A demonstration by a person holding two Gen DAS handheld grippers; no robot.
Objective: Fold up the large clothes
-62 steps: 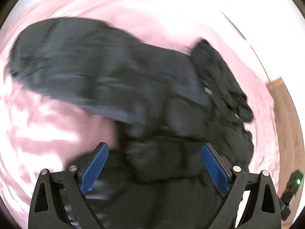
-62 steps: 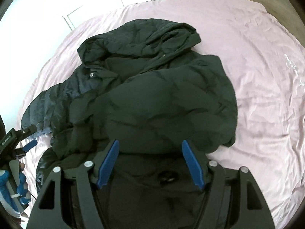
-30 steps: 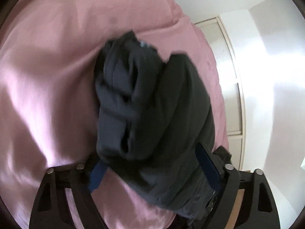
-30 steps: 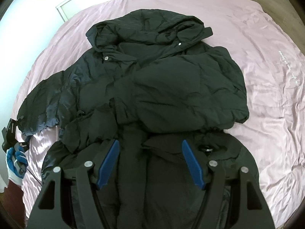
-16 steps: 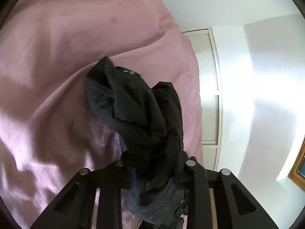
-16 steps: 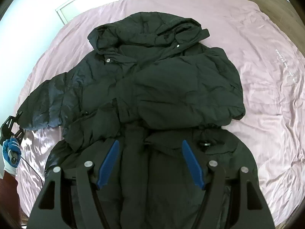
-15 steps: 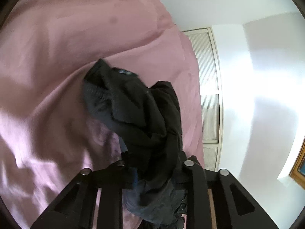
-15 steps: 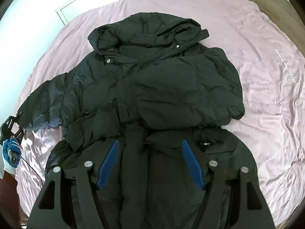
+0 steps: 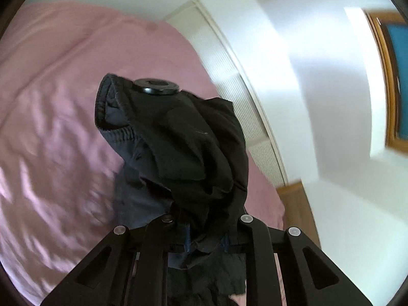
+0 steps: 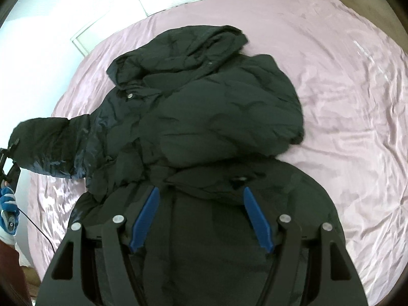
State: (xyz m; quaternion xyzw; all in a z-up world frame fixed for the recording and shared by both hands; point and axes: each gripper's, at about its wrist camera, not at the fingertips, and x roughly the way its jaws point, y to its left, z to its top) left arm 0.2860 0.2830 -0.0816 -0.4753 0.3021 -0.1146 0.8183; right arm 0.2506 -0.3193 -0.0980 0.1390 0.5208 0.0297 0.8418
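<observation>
A large black puffer jacket with a hood lies spread on a pink bed. My left gripper is shut on the jacket's left sleeve cuff, which bunches up over the jaws with a black snap button on top. In the right wrist view that sleeve is lifted off the bed at the far left, held by the left gripper. My right gripper is open and empty, hovering over the jacket's lower hem.
White louvred closet doors and a white wall stand beyond the bed. Wooden floor shows past the bed's edge. A gloved hand and a cable are at the left edge of the bed.
The left gripper closed on the sleeve cuff and has lifted it, tilting up toward the wall. In the right view the sleeve rose off the bed. The right gripper stayed open over the hem.
</observation>
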